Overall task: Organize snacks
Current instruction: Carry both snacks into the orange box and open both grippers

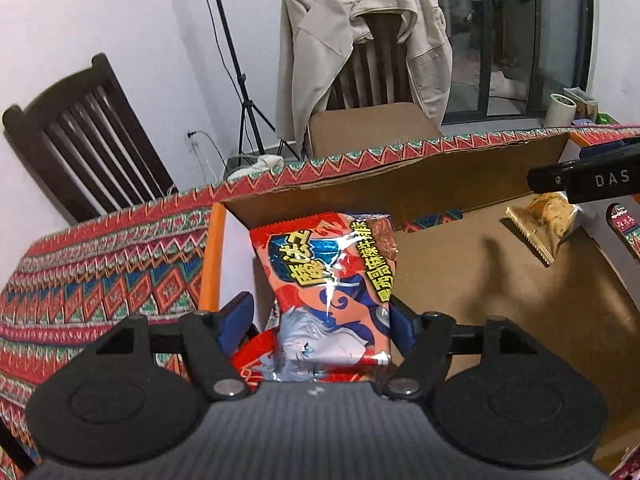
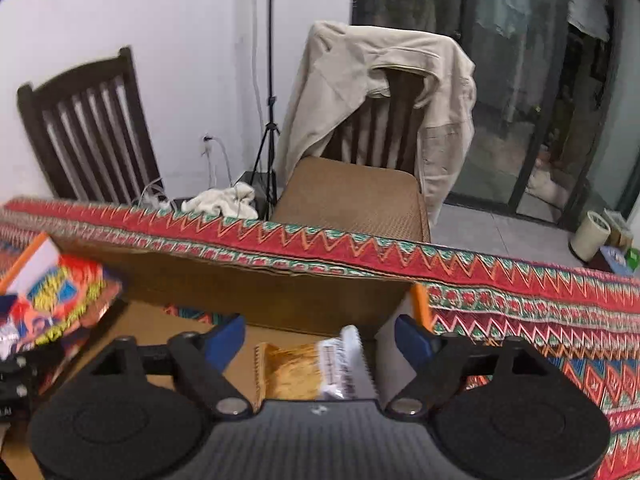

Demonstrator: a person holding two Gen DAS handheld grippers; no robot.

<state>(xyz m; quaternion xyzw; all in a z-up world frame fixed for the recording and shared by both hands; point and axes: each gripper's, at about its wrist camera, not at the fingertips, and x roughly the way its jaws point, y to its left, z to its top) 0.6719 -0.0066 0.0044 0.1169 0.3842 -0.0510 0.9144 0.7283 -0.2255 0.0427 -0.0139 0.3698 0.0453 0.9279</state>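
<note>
A red snack packet (image 1: 332, 264) with yellow lettering stands in the left end of an open cardboard box (image 1: 480, 304). My left gripper (image 1: 318, 316) is open around its lower half: the right finger touches it, the left finger stands apart. Under it lies another red packet (image 1: 250, 360). A golden packet (image 2: 308, 368) with a white label lies on the box floor between the spread fingers of my right gripper (image 2: 320, 336), which is open and clear of it on both sides. The left wrist view shows that golden packet (image 1: 540, 228) at the box's right end.
The box sits on a table under a patterned red cloth (image 1: 100, 272), its back wall (image 2: 280, 284) raised. Behind the table stand a dark wooden chair (image 1: 84, 136), a chair draped with a beige jacket (image 1: 360, 52) and a tripod (image 1: 244, 112).
</note>
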